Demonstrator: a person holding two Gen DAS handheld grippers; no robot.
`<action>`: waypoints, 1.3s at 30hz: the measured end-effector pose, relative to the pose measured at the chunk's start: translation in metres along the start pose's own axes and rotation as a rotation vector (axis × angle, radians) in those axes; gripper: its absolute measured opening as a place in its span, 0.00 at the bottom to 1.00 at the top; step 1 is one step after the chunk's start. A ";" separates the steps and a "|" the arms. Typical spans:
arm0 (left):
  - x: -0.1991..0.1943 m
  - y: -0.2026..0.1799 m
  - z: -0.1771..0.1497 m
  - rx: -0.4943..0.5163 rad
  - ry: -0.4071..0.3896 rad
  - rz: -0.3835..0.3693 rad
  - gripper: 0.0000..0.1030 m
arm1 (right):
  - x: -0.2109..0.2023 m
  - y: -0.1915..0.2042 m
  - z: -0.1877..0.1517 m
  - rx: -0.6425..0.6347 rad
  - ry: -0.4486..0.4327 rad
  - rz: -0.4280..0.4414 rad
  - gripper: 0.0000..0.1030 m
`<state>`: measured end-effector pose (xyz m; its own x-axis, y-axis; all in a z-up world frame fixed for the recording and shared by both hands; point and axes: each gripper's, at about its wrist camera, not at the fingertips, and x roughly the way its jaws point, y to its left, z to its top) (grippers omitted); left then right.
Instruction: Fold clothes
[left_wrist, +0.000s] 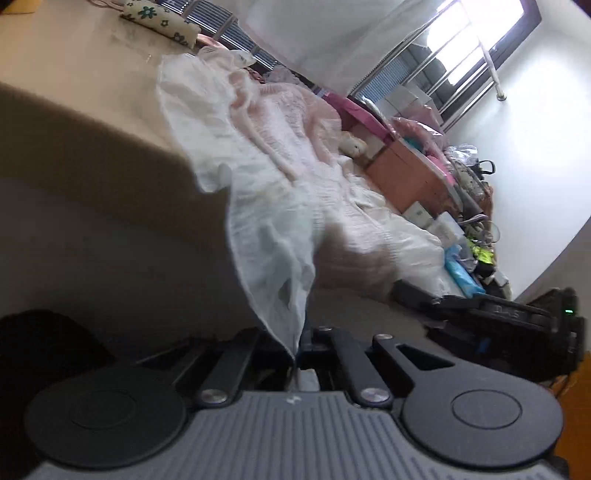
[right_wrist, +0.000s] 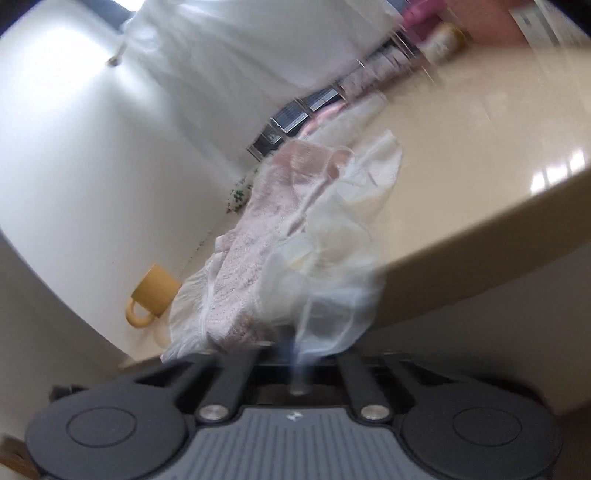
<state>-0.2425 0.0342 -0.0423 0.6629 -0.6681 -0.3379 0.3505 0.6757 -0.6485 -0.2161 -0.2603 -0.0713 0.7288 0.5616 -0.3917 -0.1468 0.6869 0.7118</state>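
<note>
A white and pale pink sheer garment lies stretched across the beige table, its near end hanging over the table edge. My left gripper is shut on a white gauzy hem of the garment, below the table edge. In the right wrist view the same garment runs from the table down to my right gripper, which is shut on another sheer white part. Both views are tilted and blurred. The fingertips are hidden by the cloth.
A flowered cushion lies at the table's far end. A yellow mug stands on the table beside the garment. Boxes, bags and clutter line the wall under the window. The right gripper's body shows at right.
</note>
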 end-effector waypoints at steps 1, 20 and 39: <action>-0.001 -0.001 0.001 -0.008 0.004 -0.023 0.01 | -0.007 0.003 0.000 0.011 -0.015 0.024 0.00; 0.009 -0.157 0.364 0.376 -0.251 -0.039 0.01 | -0.021 0.267 0.290 -0.555 -0.482 0.009 0.00; 0.021 -0.207 0.311 0.638 -0.228 0.011 0.02 | -0.051 0.245 0.294 -0.746 -0.520 -0.162 0.00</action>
<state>-0.0955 -0.0231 0.2974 0.7671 -0.6250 -0.1448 0.6185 0.7804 -0.0922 -0.0929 -0.2561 0.2943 0.9604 0.2783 -0.0138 -0.2776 0.9599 0.0404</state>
